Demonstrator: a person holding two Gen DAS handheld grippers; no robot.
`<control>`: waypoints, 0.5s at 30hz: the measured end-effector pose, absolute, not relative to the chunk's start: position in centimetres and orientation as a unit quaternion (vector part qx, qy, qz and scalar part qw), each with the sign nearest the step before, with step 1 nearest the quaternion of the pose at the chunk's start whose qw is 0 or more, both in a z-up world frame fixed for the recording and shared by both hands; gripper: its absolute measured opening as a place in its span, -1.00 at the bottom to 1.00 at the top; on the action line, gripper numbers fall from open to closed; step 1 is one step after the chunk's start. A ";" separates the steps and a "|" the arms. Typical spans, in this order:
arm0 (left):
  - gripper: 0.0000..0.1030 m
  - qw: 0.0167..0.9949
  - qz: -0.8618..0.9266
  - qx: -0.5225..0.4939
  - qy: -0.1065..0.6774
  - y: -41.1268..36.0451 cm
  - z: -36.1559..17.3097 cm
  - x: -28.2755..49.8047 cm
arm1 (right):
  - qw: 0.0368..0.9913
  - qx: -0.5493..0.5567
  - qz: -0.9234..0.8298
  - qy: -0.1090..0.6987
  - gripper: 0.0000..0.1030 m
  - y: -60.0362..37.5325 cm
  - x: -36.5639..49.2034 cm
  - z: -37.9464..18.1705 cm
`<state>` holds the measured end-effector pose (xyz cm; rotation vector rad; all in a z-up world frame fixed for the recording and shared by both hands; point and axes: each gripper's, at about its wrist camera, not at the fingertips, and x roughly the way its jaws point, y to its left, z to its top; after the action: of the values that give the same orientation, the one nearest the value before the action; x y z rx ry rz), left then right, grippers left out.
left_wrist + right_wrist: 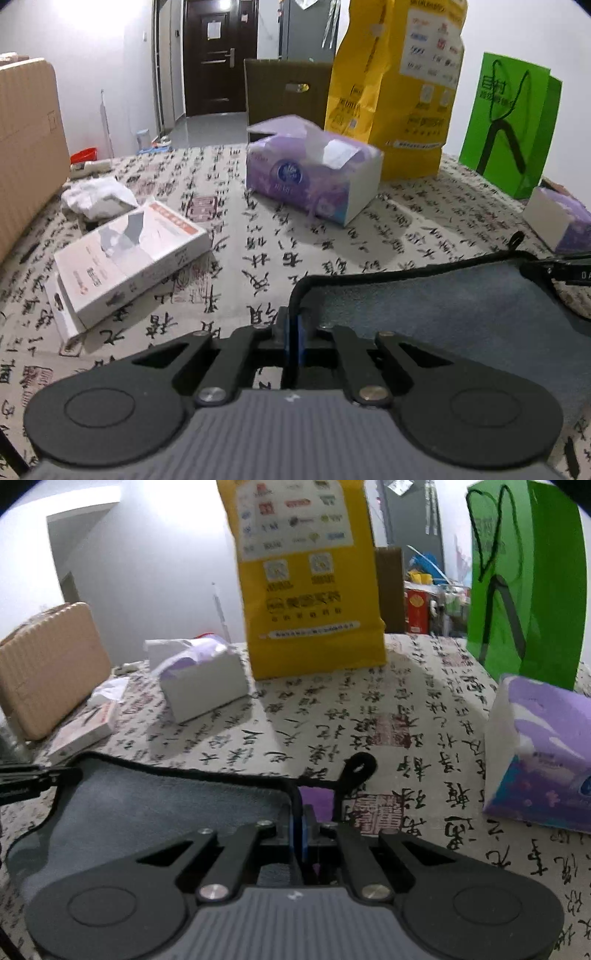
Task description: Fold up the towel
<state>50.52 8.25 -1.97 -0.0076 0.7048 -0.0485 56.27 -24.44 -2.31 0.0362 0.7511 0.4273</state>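
Both tongs are clamping the far hem of the towel: my left tongs (294,332) are pinching its left corner and my right tongs (301,825) are pinching the right corner, blue pads squeezed together on the black piping. Between them the towel (461,314) is lying spread on the surface (258,240), a grey-blue cloth with dark edging, its hanging loop (356,771) sticking up at about one o'clock from my right grip. I am judging it light, soft and limp, so it will be sagging in the middle once lifted; gripping the two corners on the stiffer hem seems the right hold, and the nap should be keeping it from slipping. Calligraphy characters and red seal stamps are covering the tablecloth, none of which I am reading reliably. At twelve o'clock a yellow paper bag (306,572) is showing rows of small logos and two QR codes, too blurred to read. At two o'clock a green bag (524,579) is carrying pale characters. Purple tissue packs (314,173) are bearing a round blue emblem, illegible.
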 end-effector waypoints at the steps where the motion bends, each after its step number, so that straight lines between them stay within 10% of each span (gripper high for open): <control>1: -0.89 0.938 -0.023 -0.003 0.345 8.3 -2.3 50.6 | 0.908 0.021 0.207 0.363 -0.91 -24.5 56.4 -2.5; 5: -0.81 0.940 -0.020 -0.014 0.339 8.5 -2.5 50.6 | 0.911 0.029 0.202 0.359 -0.89 -24.8 56.5 -2.6; 9: -0.26 0.939 -0.002 -0.012 0.342 8.9 -2.2 50.5 | 0.913 0.035 0.197 0.357 -0.74 -25.2 56.6 -2.3; 11: -0.06 0.940 0.011 -0.013 0.342 9.1 -1.8 50.2 | 0.919 0.024 0.174 0.353 -0.32 -25.3 56.4 -1.7; 15: 0.31 0.942 0.041 -0.011 0.332 9.2 -0.6 48.9 | 0.931 0.023 0.150 0.332 -0.32 -26.5 55.3 0.2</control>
<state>48.87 9.19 -0.58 -0.0221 0.6762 0.0828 55.31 -26.53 0.23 0.0466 0.6802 0.3071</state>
